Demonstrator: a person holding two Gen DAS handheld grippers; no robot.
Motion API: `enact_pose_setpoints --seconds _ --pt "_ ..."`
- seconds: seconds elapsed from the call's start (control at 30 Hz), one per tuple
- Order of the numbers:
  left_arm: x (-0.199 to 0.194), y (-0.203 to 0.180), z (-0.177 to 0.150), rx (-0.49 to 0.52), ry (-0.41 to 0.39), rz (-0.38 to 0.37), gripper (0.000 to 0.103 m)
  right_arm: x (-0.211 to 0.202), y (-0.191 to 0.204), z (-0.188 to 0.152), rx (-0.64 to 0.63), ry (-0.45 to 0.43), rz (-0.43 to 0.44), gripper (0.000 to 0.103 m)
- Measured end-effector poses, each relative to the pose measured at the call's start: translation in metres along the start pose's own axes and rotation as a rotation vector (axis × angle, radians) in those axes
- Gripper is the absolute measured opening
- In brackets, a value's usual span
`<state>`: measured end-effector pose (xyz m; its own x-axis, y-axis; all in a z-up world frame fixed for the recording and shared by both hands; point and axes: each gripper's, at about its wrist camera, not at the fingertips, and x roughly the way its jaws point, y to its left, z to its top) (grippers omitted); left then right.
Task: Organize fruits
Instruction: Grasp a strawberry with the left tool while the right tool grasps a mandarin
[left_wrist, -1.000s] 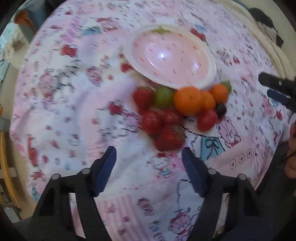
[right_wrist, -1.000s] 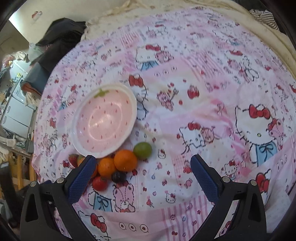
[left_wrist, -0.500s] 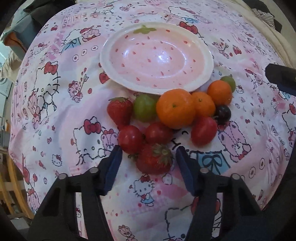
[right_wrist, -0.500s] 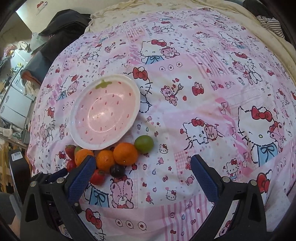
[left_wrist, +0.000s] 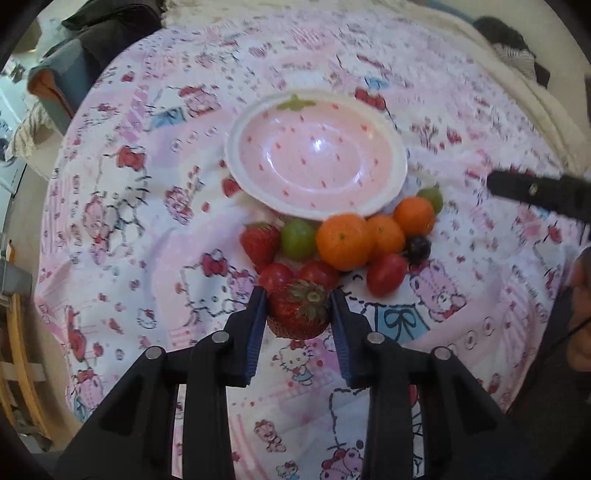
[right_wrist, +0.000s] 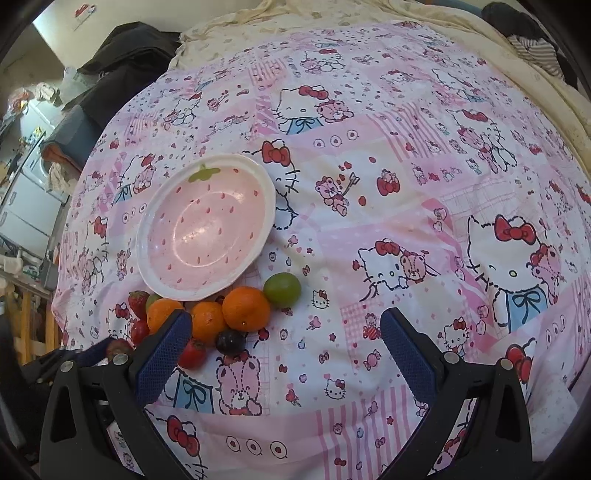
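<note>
My left gripper (left_wrist: 298, 297) has a large red strawberry (left_wrist: 291, 321) between its blue pads, which press on both its sides while the jaws are closing. Just beyond it lie two cherry tomatoes (left_wrist: 275, 277), another strawberry (left_wrist: 260, 242), a green fruit (left_wrist: 298, 238), three oranges (left_wrist: 343, 242), a dark grape (left_wrist: 419, 245), a third tomato (left_wrist: 386, 275) and a lime (left_wrist: 432, 197). Behind them stands the empty pink strawberry-print bowl (left_wrist: 400, 166). My right gripper (right_wrist: 286, 321) hangs open over the patterned cloth, to the right of the fruit cluster (right_wrist: 245, 308) and the bowl (right_wrist: 147, 258).
A pink cartoon-print cloth (right_wrist: 406, 184) covers the whole surface. Dark clothing (right_wrist: 122, 55) lies piled at the back left, and a cream blanket (right_wrist: 369, 11) runs along the far edge. A wooden frame (left_wrist: 18, 350) stands at the left. A person's hand (left_wrist: 580, 314) shows at the right edge.
The left gripper's jaws have narrowed from wide open onto the nearest strawberry, and the view has pulled back from the fruit. The right gripper has stayed still and open.
</note>
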<state>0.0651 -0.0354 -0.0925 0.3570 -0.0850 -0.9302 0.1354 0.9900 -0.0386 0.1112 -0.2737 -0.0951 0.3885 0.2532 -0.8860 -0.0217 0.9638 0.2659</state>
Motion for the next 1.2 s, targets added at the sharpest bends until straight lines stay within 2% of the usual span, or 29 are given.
enact_pose_setpoints --seconds 0.17,0.23,0.3,0.37,0.43,0.63,0.73,0.8,0.97,1.2 --pt "-0.029 0.026 0.008 -0.099 -0.073 -0.044 0.03 0.002 -0.016 0.012 0.091 0.03 0.077 0.101" --pt "-0.032 0.033 0.011 -0.13 -0.089 -0.051 0.03 0.011 -0.019 0.016 0.127 0.078 0.146 0.088" --pt "-0.03 0.041 0.013 -0.167 -0.092 -0.059 0.03 0.029 -0.021 0.02 0.16 0.152 0.167 0.071" --pt "-0.027 0.045 0.015 -0.191 -0.093 -0.061 0.03 0.047 -0.021 0.019 0.192 0.228 0.198 0.058" --pt "-0.025 0.047 0.017 -0.205 -0.094 -0.061 0.03 0.064 -0.018 0.018 0.214 0.288 0.234 0.051" --pt "-0.02 0.047 0.018 -0.21 -0.091 -0.055 0.03 0.093 -0.011 0.012 0.289 0.35 0.274 0.051" --pt "-0.018 0.045 0.019 -0.201 -0.092 -0.048 0.03 0.104 -0.008 0.012 0.293 0.368 0.264 0.051" --pt "-0.019 0.045 0.02 -0.198 -0.097 -0.042 0.03 0.106 -0.006 0.012 0.287 0.36 0.252 0.047" --pt "-0.02 0.046 0.021 -0.207 -0.107 -0.041 0.03 0.097 -0.007 0.01 0.274 0.327 0.254 0.045" --pt "-0.022 0.049 0.019 -0.219 -0.122 -0.027 0.03 0.064 -0.017 0.004 0.299 0.282 0.344 0.045"
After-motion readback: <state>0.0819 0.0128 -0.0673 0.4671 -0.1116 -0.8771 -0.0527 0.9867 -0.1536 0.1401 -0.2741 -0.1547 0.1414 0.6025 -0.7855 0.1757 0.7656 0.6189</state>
